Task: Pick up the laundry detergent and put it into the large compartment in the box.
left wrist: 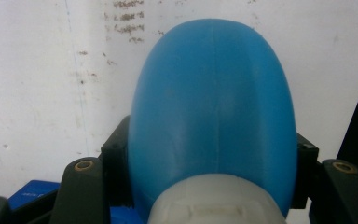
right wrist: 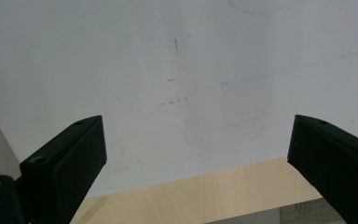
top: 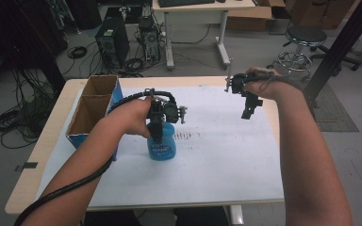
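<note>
A blue plastic bottle [top: 162, 146] with a white cap stands upright on the white sheet [top: 226, 160] near the table's middle left. My left gripper [top: 156, 134] comes down on it from above, its jaws shut on the bottle's upper part. In the left gripper view the blue bottle [left wrist: 214, 107] bulges between the two black jaws, with its white cap [left wrist: 214, 200] at the bottom edge. My right gripper [top: 249, 110] hangs in the air over the far right of the sheet, open and holding nothing; its own view shows the jaws wide apart [right wrist: 196, 149] above the sheet.
An open cardboard box [top: 94, 108] with blue sides and two compartments stands at the table's left edge, close to the bottle. The wooden table edge [right wrist: 205, 196] runs beyond the sheet. Computers, cables, a desk and a stool [top: 304, 40] stand on the floor behind.
</note>
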Available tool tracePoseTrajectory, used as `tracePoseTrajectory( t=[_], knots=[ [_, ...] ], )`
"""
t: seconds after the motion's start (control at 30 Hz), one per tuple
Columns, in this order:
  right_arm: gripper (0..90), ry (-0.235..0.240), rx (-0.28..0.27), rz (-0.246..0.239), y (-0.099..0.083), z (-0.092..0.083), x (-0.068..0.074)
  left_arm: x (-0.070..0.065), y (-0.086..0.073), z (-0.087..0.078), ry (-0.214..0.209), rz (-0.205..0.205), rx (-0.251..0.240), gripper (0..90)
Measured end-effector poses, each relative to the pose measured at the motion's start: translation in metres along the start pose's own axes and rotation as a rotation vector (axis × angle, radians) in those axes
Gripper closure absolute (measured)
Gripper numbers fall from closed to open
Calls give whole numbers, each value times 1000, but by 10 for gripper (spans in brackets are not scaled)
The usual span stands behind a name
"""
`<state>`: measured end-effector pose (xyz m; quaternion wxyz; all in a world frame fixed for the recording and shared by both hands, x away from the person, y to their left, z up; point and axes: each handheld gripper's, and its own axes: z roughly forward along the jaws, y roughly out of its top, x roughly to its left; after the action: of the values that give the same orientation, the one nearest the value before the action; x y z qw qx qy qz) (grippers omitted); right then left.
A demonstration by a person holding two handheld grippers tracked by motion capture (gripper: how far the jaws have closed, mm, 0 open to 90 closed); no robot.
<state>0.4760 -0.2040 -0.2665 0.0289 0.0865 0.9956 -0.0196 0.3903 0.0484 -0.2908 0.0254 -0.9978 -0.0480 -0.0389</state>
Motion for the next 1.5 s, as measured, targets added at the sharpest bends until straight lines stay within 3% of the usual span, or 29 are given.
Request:
tracePoseTrajectory(
  t=[0.2,0.43,0.57,0.87,0.9,0.97,1.0,1.03,1.07,1.17,1.2,1.23,1.5],
  knots=[
    [41,1,-9,-1,-1,-1,1,-2,-4,-10,-6,-11,0,380],
    [40,-3,-19,5,-3,-6,2,-6,-6,-44,2,-45,11,380],
    [39,-9,-24,1,-2,-8,3,-6,-8,-54,6,-64,10,380],
    [40,-7,-15,-2,-1,-8,3,-3,-15,-73,-3,-232,-8,380],
    [40,-8,-15,-2,0,-8,4,-3,-15,-73,-3,-232,-8,380],
    [40,-9,-16,-3,0,-8,4,1,-18,-79,-9,-313,-18,380],
    [40,-9,-16,-3,0,-8,4,1,-18,-79,-9,-313,-18,380],
    [40,-9,-15,-1,0,-8,4,2,-20,-84,-5,-345,-20,380],
    [40,-9,-15,-1,0,-8,4,2,-20,-84,-5,-345,-20,380],
    [40,-10,-9,-2,0,-8,4,4,-23,-92,-3,-405,-17,380],
    [40,-10,-9,-2,0,-8,4,4,-23,-92,-3,-405,-17,380],
    [40,-8,-10,-4,0,-8,4,4,-24,-95,-3,-433,-20,380],
    [40,-7,-15,-5,0,-10,6,6,-31,-115,-8,-535,-10,380]
  ],
)
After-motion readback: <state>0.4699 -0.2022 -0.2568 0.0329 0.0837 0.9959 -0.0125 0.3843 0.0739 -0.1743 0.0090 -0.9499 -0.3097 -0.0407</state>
